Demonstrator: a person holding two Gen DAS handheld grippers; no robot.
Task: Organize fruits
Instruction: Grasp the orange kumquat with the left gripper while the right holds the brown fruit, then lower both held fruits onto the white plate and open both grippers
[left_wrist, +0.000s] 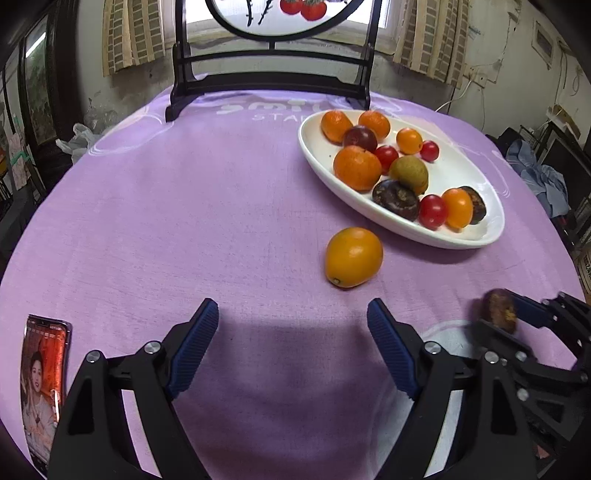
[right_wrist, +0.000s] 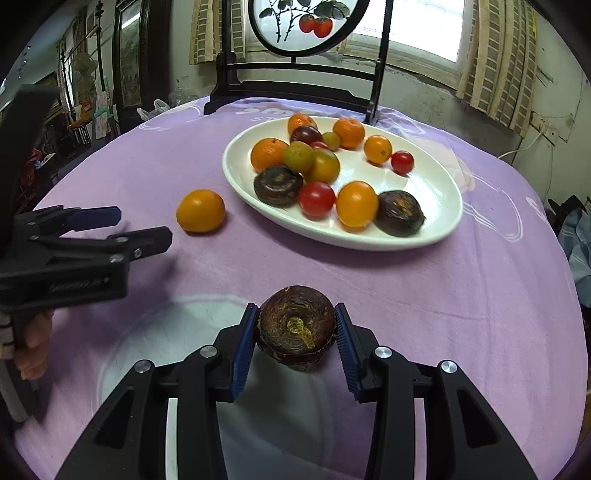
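Observation:
My right gripper (right_wrist: 295, 332) is shut on a dark brown water chestnut (right_wrist: 295, 326), held above the purple cloth near the front; it also shows in the left wrist view (left_wrist: 498, 310). My left gripper (left_wrist: 291, 321) is open and empty, just short of a loose orange fruit (left_wrist: 353, 256) lying on the cloth beside the plate; that fruit also shows in the right wrist view (right_wrist: 200, 210). A white oval plate (right_wrist: 439, 184) holds several oranges, cherry tomatoes, a kiwi and dark chestnuts. The plate also shows in the left wrist view (left_wrist: 454, 166).
A purple cloth (left_wrist: 184, 206) covers the round table. A black wooden stand with a round painted screen (left_wrist: 273, 85) stands at the far edge. A phone (left_wrist: 42, 384) lies at the front left. A white circle print (right_wrist: 155, 332) lies under my right gripper.

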